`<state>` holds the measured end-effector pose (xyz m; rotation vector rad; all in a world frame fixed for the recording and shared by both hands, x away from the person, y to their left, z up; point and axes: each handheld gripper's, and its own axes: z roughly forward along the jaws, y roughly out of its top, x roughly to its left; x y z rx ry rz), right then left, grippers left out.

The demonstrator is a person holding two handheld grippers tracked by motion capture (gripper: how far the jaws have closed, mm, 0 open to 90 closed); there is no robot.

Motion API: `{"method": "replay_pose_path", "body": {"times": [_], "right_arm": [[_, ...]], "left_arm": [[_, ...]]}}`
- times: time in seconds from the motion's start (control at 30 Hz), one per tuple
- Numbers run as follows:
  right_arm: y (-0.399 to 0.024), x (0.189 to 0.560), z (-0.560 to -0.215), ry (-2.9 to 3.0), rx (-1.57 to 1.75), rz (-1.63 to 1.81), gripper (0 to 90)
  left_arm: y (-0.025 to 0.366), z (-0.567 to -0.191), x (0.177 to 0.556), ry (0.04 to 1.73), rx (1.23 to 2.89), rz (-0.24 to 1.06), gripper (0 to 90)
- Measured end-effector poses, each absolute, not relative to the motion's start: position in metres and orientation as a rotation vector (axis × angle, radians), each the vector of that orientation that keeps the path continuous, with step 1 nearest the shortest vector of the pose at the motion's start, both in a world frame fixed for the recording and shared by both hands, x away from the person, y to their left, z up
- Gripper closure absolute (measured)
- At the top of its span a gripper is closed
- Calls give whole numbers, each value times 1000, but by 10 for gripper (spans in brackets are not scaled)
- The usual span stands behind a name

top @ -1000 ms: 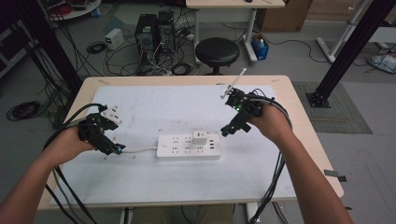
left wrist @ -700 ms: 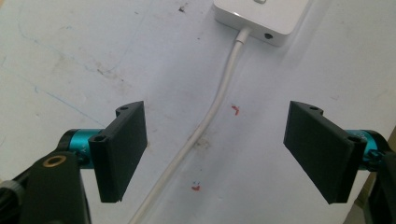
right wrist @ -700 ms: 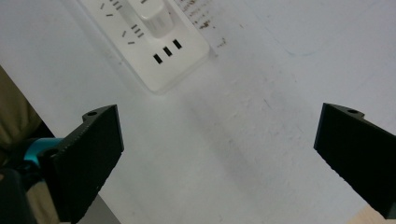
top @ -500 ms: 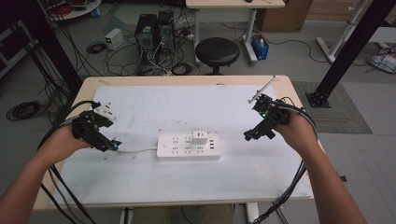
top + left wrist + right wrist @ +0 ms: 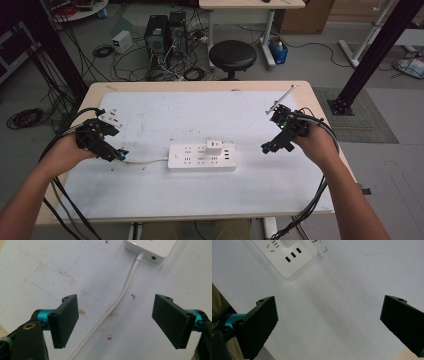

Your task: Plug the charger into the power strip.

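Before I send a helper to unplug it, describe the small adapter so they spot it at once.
On the white sheet covering the table lies a white power strip, midway between the two hands. The adapter is the small white cube standing up from its top, the sole plug in it.

Setting: a lab or technical workshop. Beyond my table (image 5: pixel 310 95), at twelve o'clock, two computer towers (image 5: pixel 164 32) stand on the grey floor amid loose cables (image 5: pixel 127 57); a black round stool (image 5: pixel 232 53) beside them. Black metal frame struts (image 5: pixel 382 47) at two o'clock. A second desk (image 5: pixel 250 5) farther back.
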<state>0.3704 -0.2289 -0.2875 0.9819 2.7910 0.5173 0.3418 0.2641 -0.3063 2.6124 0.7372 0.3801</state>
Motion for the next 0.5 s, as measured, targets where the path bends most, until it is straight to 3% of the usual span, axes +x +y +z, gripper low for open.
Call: {"method": "replay_pose_path", "body": {"times": [0.5], "right_arm": [[-237, 363, -291, 2778, 998, 529, 7]], "left_arm": [[262, -306, 340, 738, 2601, 388, 215]]}}
